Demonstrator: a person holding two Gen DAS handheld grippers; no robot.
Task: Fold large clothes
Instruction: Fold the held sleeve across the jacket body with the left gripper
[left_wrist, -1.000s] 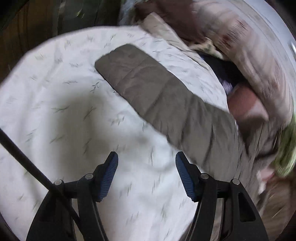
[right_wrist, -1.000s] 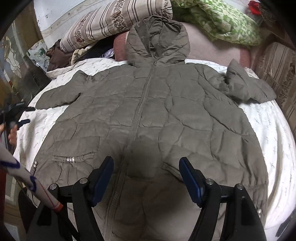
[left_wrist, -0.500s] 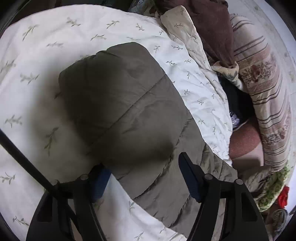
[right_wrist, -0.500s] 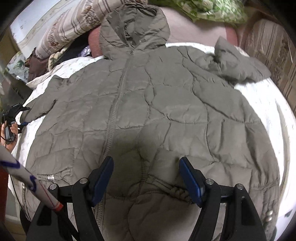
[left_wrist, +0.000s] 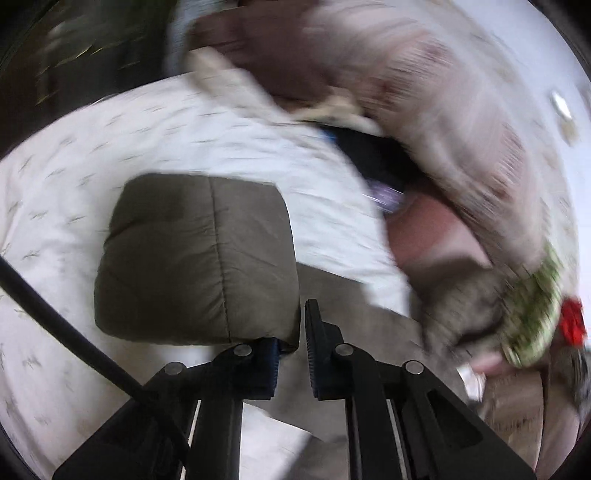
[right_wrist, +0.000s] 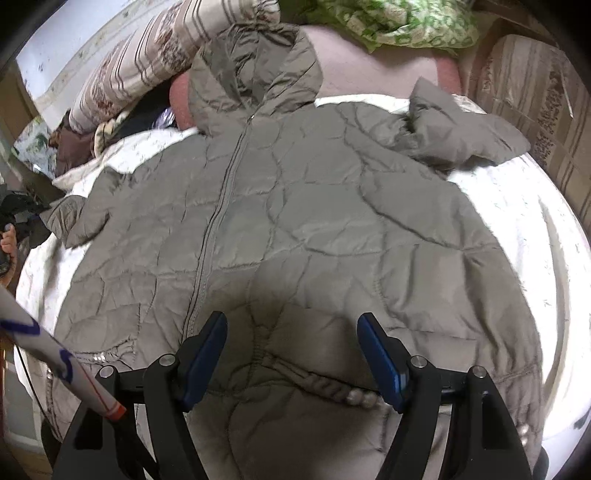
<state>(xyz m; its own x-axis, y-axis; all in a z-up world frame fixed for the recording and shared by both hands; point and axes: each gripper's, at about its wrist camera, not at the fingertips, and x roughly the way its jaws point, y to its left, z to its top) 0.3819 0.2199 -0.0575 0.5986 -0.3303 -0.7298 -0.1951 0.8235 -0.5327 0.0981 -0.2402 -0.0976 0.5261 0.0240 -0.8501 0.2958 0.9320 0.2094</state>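
One quilted jacket (right_wrist: 295, 229) lies front-up on the white bedsheet (right_wrist: 524, 221), which carries a sparse printed sprig pattern. The jacket is olive-grey, padded, with irregular stitched panels and a single zipper running down the centre of the chest. Its hood (right_wrist: 255, 70) points toward the head of the bed and rests against a pink cushion (right_wrist: 376, 62). Two sleeves are present: one is bunched and folded over at the far shoulder (right_wrist: 461, 129); the other sleeve (left_wrist: 199, 254) is lifted off the sheet at its cuff end. A row of small metal studs marks each of two pocket openings near the hem.

The left gripper (left_wrist: 301, 354) has just been closing and its jaws are clamped on the cuff of the raised sleeve; fabric sits between the pads. The left wrist view is motion-blurred at its edges.

The right gripper (right_wrist: 291, 362) hovers above the lower front of the jacket with its jaws spread wide and nothing between them.

At the head of the bed: one striped pillow (right_wrist: 147, 62) and one green patterned blanket (right_wrist: 399, 22).
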